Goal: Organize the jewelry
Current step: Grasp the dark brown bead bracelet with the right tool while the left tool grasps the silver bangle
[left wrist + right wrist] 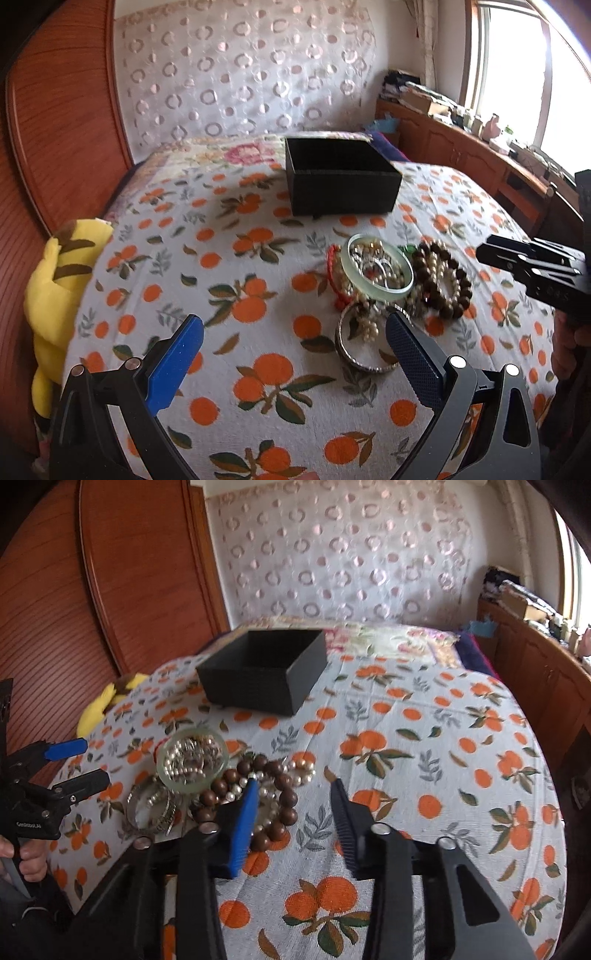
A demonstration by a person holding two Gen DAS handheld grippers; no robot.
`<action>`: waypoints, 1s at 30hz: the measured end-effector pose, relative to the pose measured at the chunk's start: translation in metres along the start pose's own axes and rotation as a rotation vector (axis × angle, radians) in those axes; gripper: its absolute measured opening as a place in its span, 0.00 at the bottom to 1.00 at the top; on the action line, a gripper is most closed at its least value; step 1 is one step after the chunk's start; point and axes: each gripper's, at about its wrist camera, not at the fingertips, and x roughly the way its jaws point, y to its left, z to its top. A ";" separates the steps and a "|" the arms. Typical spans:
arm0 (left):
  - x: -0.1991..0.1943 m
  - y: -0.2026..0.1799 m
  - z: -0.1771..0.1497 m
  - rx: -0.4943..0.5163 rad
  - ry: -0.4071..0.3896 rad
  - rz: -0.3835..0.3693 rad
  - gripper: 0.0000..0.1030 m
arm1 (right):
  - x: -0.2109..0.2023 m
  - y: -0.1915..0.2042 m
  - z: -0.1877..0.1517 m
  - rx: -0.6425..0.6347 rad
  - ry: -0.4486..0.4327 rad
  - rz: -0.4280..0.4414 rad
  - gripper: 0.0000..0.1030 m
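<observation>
At nine o'clock in the left wrist view we see a yellow plush toy wedged between the wooden headboard and the bed, whose sheet is printed with oranges and leaves. Our left gripper hangs low at six o'clock, its fingers spread wide with nothing between them; the right finger's tip overlaps the near edge of the jewelry pile. Up at twelve o'clock an open black box sits on the sheet, well apart from the pile.

Just right of centre the jewelry lies heaped together: a red cord bracelet at the left edge, a pale green bangle resting on tangled silver pieces, a silver bangle nearest us with pearls lying across it, and a brown bead bracelet on the right side.

At three o'clock our right gripper enters, pointing toward the beads. In its own view its fingers stand partly apart, holding nothing, with the blue one just over the brown beads.
</observation>
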 end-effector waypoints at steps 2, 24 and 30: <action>0.005 -0.002 -0.003 0.005 0.016 -0.013 0.93 | 0.009 -0.001 0.000 -0.007 0.031 0.012 0.30; 0.041 -0.035 -0.005 0.065 0.135 -0.162 0.85 | 0.006 -0.002 0.008 -0.034 0.039 0.090 0.13; 0.036 -0.037 -0.008 0.095 0.118 -0.139 0.57 | -0.004 0.002 0.010 -0.041 0.014 0.095 0.13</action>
